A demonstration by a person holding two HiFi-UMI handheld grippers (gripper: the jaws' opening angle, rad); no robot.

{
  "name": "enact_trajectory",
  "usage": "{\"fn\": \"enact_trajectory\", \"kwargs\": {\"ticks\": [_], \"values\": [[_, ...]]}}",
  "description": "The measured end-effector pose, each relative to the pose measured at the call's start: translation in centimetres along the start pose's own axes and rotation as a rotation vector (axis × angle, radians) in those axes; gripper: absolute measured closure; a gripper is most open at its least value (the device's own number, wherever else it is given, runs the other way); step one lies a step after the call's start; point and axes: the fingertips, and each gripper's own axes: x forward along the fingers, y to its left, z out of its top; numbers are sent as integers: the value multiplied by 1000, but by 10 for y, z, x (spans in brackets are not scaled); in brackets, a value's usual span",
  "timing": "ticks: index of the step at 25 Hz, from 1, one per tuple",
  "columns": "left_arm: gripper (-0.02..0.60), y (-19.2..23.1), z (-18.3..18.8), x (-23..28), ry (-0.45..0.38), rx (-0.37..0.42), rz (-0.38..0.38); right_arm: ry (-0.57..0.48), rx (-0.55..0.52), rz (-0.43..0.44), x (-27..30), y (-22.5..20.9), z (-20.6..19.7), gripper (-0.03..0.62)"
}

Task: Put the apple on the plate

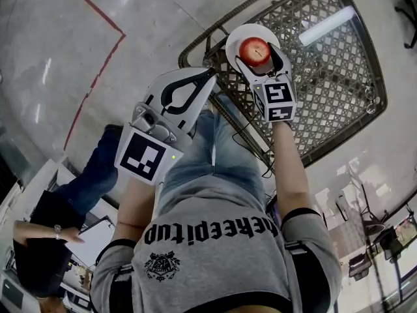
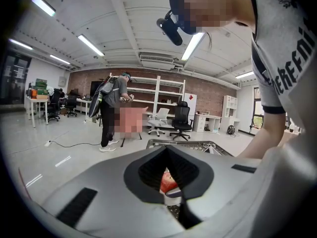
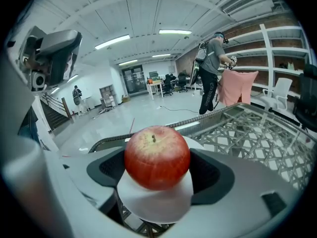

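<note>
Over the plate (image 1: 238, 35): right gripper (image 1: 257, 52) clamps apple (image 1: 255, 49); left gripper (image 1: 211, 74) closed, empty.
Uneven release may roll it off.

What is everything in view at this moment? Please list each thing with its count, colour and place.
apple: one, red, between the right gripper's jaws, over the plate
plate: one, white, on the table near its edge
table: one, dark metal lattice, in front of the person
floor line: one, red, on the grey floor left of the table
bystander: one, grey top and dark trousers, standing by the shelves far off
office chair: one, black, by the far brick wall
left hand-held gripper: one, grey, jaws together and empty, held beside the table
right hand-held gripper: one, grey, jaws closed on the apple
</note>
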Motion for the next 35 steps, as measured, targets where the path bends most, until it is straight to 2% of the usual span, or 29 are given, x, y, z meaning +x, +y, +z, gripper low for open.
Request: {"fn": "enact_trajectory", "kwargs": {"ticks": [10, 17, 31, 35], "values": [[568, 1, -2, -1, -6, 1, -8, 10, -42, -27, 2, 2, -2, 177], [567, 3, 2, -4, -6, 2, -9, 34, -33, -36, 0, 1, -2, 168], [568, 2, 7, -22, -31, 10, -1, 1, -49, -64, -18, 8, 16, 166], [567, -3, 12, -29, -43, 15, -4, -38, -45, -64, -33, 16, 27, 214]]}}
